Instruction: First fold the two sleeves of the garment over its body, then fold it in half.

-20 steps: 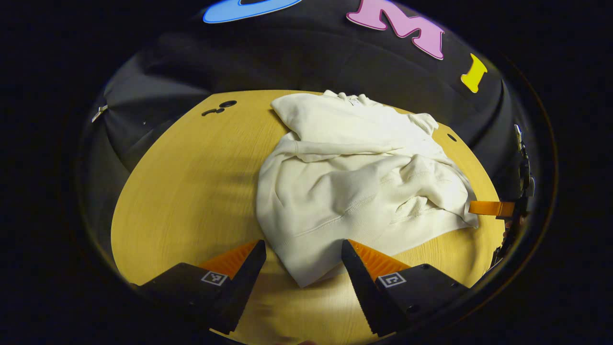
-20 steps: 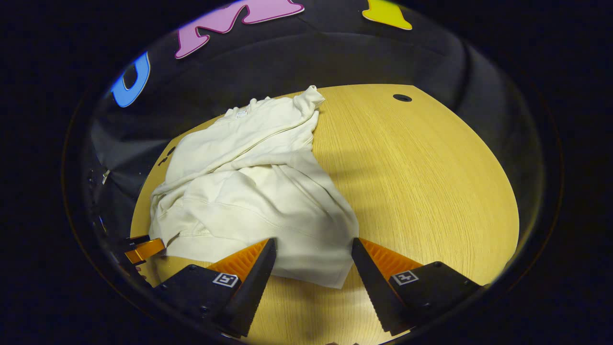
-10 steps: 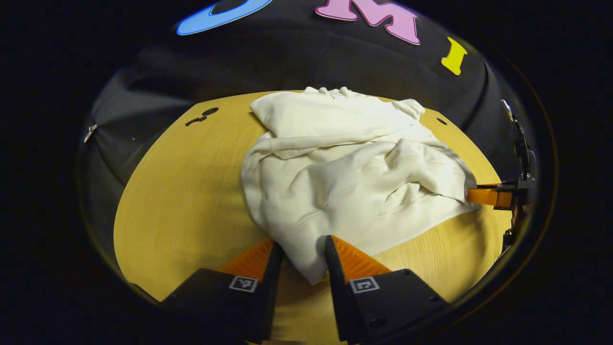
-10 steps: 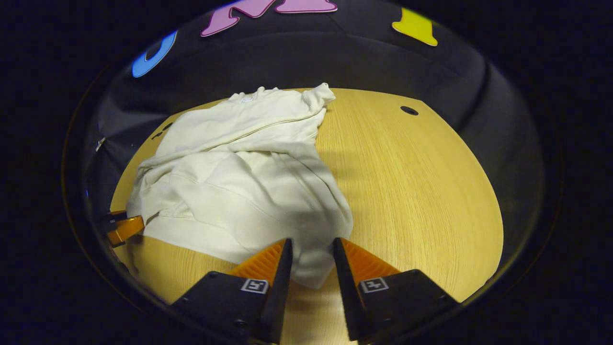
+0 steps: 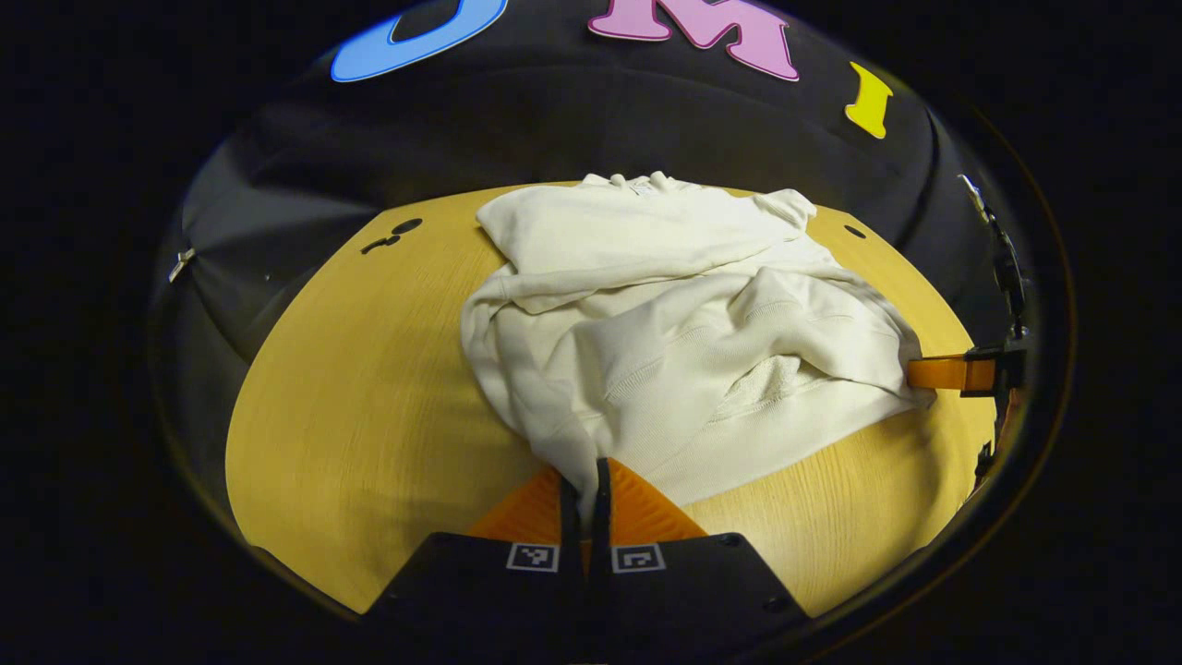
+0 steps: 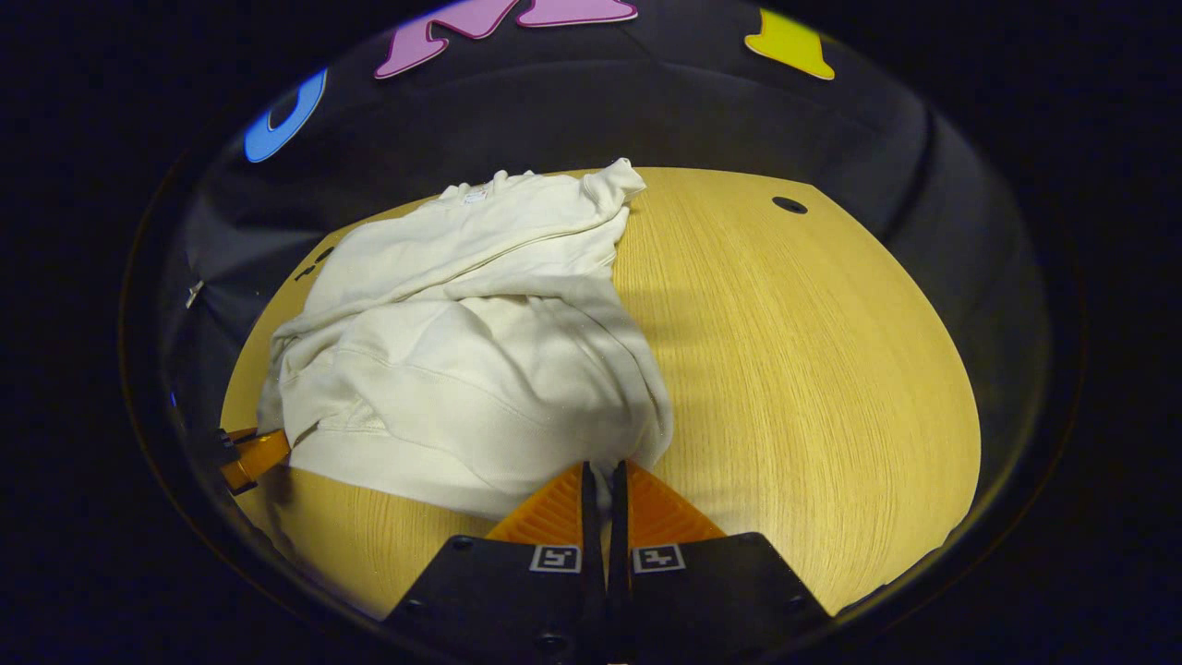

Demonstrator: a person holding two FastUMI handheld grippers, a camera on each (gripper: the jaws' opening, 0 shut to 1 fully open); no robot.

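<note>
A cream sweatshirt (image 5: 683,332) lay bunched on a round wooden table (image 5: 369,388), toward the far side of it, its neckline nearest the black cloth wall (image 5: 572,120). Both sleeves were already folded in over the body, leaving rumpled ridges across the middle, and the ribbed hem ran along the near edge.

In the left gripper view, the left gripper (image 5: 584,494) was at the near corner of the hem, its fingers drawn together with a thin pinch of cloth between them, so they were holding the sweatshirt. At the right edge of that view the right gripper (image 5: 951,373) met the other hem corner, its fingers touching the fabric there.

In the right gripper view, the sweatshirt (image 6: 462,351) lay on the left half of the table (image 6: 813,369). The right gripper (image 6: 600,499) had its fingers pressed nearly shut on the near corner of the hem, cloth caught between them. The left gripper (image 6: 251,456) showed low on the left, at the far hem corner, touching the fabric.

A small dark hole (image 6: 790,204) sat in the tabletop near its far edge.
</note>
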